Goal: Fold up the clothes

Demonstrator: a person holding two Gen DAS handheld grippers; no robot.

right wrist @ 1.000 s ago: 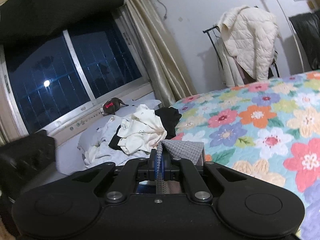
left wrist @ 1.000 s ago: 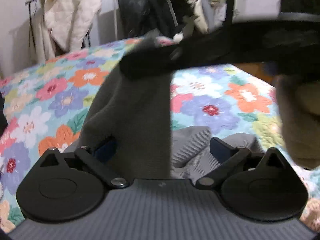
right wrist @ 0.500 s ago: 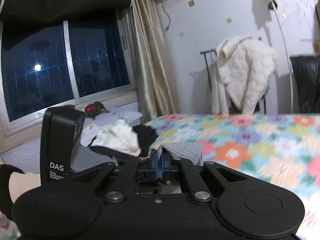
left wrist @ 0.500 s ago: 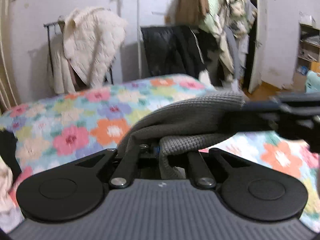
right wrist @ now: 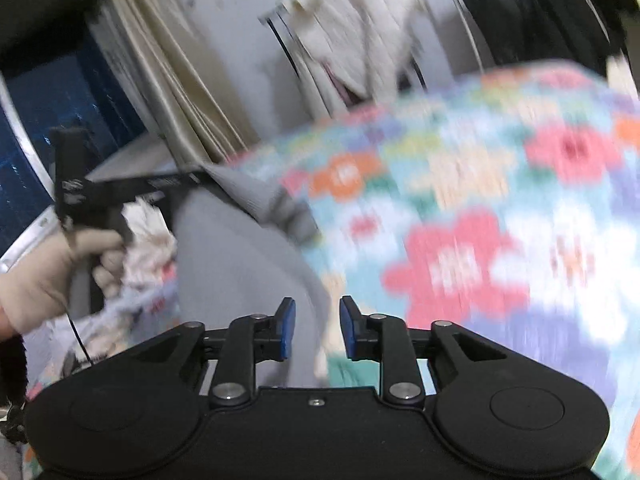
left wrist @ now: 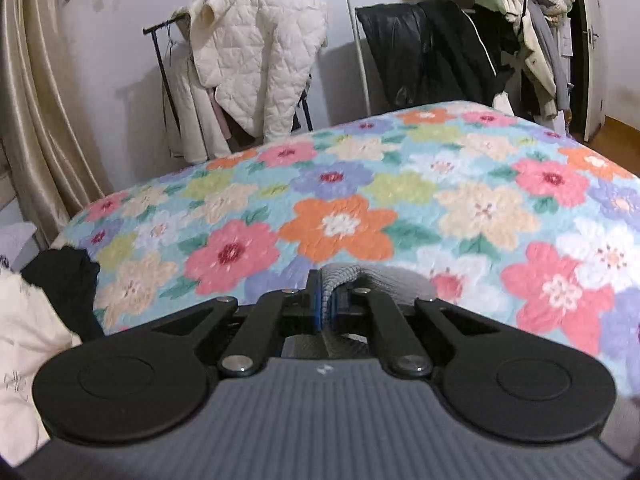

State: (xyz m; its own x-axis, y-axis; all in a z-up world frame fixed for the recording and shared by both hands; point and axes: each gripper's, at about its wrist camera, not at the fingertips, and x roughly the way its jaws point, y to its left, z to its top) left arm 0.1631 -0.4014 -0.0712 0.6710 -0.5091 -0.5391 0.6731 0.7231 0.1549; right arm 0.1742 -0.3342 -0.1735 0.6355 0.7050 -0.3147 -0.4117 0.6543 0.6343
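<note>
While pinched at a bunched fold, grey knit garment clamped tight between the blue pads of the left gripper, hanging just above the near edge of the flowered bedspread. Same grey cloth seen through heavy blur from the right wrist, stretched from the left gripper, gripped by a gloved hand, down toward the right gripper. Jaws of the right gripper opening, blue pads apart, a strip of the grey cloth lying loose between them with neither pad pressing on it. Left of the bedspread's near corner, a heap of cream cloth with a black garment on top, close against the left gripper's body. Beyond the bedspread's far edge, a cream quilted jacket draped over a dark rack, with a black coat on a second stand to its right. Farther right, a crowd of hanging clothes beside a door. Gold curtain at the bedspread's far left corner, dark window beside it in the right wrist view.
</note>
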